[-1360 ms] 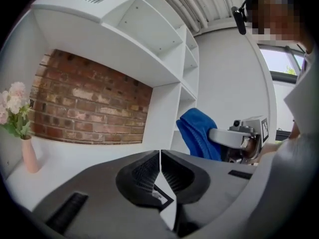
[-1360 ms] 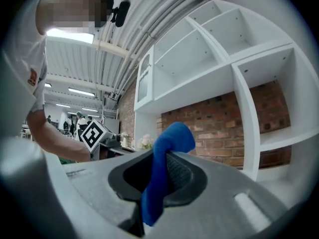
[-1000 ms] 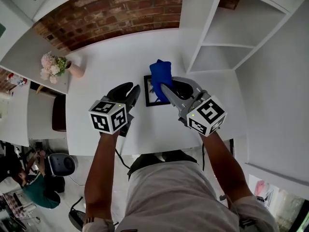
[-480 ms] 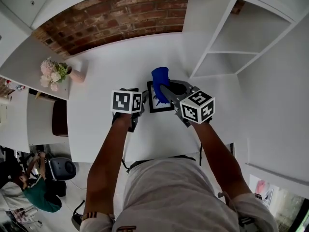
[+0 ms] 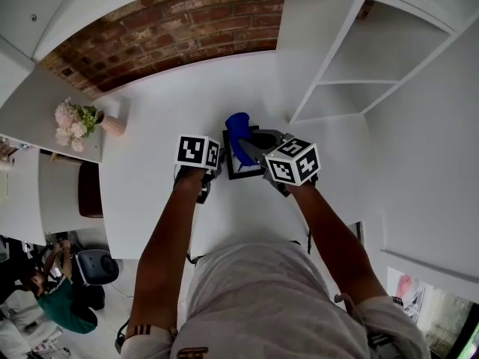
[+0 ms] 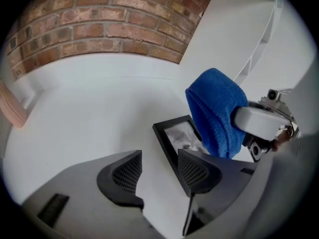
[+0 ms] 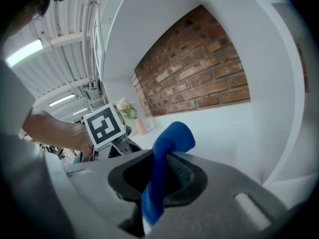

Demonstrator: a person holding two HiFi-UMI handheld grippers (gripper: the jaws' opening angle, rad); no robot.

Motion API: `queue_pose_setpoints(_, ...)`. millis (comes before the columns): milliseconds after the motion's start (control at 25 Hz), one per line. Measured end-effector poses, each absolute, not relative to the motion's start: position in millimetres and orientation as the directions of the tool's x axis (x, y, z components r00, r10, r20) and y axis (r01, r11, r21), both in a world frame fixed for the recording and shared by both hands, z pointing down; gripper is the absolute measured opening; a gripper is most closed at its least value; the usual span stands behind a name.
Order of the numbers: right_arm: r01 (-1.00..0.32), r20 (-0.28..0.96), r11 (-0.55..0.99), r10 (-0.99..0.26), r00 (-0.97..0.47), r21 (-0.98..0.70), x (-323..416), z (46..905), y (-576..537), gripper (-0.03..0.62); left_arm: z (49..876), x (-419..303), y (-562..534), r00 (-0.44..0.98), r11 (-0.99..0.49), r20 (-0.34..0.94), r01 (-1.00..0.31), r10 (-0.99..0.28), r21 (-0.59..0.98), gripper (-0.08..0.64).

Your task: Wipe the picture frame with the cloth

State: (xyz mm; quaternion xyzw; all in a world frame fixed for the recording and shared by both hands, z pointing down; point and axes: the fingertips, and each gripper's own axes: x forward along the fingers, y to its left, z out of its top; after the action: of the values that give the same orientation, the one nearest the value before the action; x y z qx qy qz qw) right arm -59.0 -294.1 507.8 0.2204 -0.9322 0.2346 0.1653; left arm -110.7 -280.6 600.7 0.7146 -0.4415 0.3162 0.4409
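Note:
A black picture frame [image 6: 175,133] lies flat on the white table [image 6: 94,113]. My left gripper [image 6: 159,171] hangs just above the table at the frame's left edge. Its jaws are opening, with only bare table and the frame's edge between them; the pads press on nothing. My right gripper [image 7: 159,176] is shut on a blue cloth [image 7: 167,148]. In the head view that cloth [image 5: 238,132] stands above the frame [image 5: 241,172], partly hiding it. The left gripper view shows the cloth [image 6: 215,111] hanging over the frame's right side.
A vase of pink flowers [image 5: 75,120] stands at the table's far left. A white shelf unit [image 5: 352,58] rises at the right, close behind the frame. A brick wall [image 5: 165,21] backs the table. A person [image 5: 52,298] sits on the floor, lower left.
Both grippers have come down towards the table and closer to the frame. The left gripper has tipped downward. The blue cloth has sunk onto the frame's right part.

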Motion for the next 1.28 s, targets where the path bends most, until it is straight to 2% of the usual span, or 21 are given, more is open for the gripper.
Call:
queue_pose_setpoints(480,-0.479,0.495,0.768,-0.245,-0.833,-0.425,-79,535,-303,0.048,618,-110,-283,0.409,-0.218,0.865,-0.909,-0.291,0.357,0.232)
queue_pose_setpoints(720,-0.524,0.581,0.723,-0.208,-0.787,-0.450,-89,565,-306,0.048,618,-111,-282,0.418,-0.227,0.862,-0.904,-0.288,0.362,0.238)
queue_pose_setpoints(1000,-0.646,0.687,0.645,-0.248,-0.683,-0.409,-66,587,-321,0.048,619,-110,-283,0.414,-0.232,0.864,-0.905,-0.287,0.357,0.241)
queue_pose_setpoints(1280,-0.742,0.732,0.559,-0.316,-0.604,-0.370,-15,588,-335,0.048,618,-112,-282,0.418,-0.237,0.860,-0.903,-0.291,0.359,0.241)
